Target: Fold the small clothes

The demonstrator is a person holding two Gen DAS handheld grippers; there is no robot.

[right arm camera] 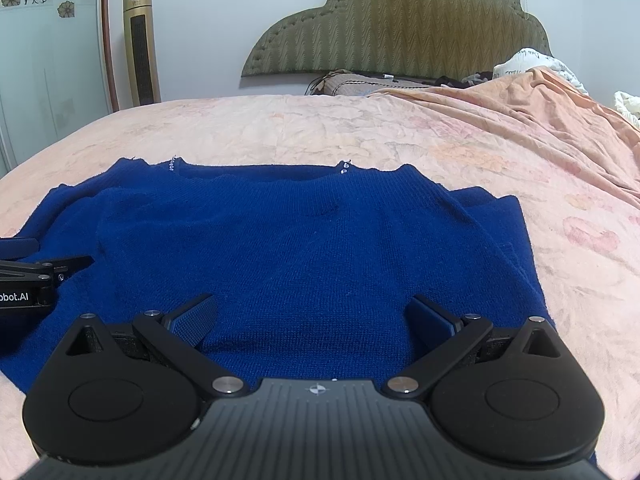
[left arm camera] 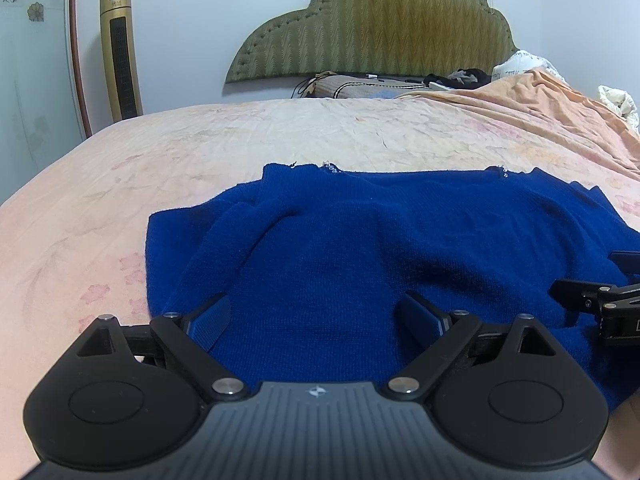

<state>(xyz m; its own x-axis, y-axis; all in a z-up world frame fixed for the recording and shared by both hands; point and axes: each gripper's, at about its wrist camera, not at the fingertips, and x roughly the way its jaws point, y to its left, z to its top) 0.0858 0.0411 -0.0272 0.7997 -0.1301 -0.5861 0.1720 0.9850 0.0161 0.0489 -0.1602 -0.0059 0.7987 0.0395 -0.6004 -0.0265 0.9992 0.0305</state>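
Blue knit sweater (left arm camera: 360, 248) lies flat on the bed (left arm camera: 200, 140), just ahead of and under both grippers, neckline on the far side from them. Fabric is a deep royal blue, fine ribbed knit, matte, no print. Small clear beads (right arm camera: 345, 167) sit at two spots on the neckline, one near each shoulder. Sleeves look folded inward over the body: on the left gripper's (left arm camera: 316, 316) side a sleeve edge runs diagonally across the chest, with a flat squared panel sticking out beyond it toward the bed edge; on the right gripper's (right arm camera: 312, 316) side a similar layered edge shows along the outer side. A few soft creases across the chest, one shallow dip below the collar. Hem end is nearest the grippers, partly hidden under them. Left gripper: jaws spread wide, pads hovering over the sweater's near part, nothing pinched between them that I can see. Right gripper: jaws also wide apart, over the near edge of the sweater, no fabric clamped. The two sit side by side, each one's finger visible at the edge of the other's view, resting over the blue knit. Bedsheet is pale peach with faded floral print, wrinkled. Beyond the sweater: green padded headboard (right arm camera: 400, 24), gold tower fan (left arm camera: 120, 52) off to the far left, rumpled orange blanket (right arm camera: 540, 108) far right.
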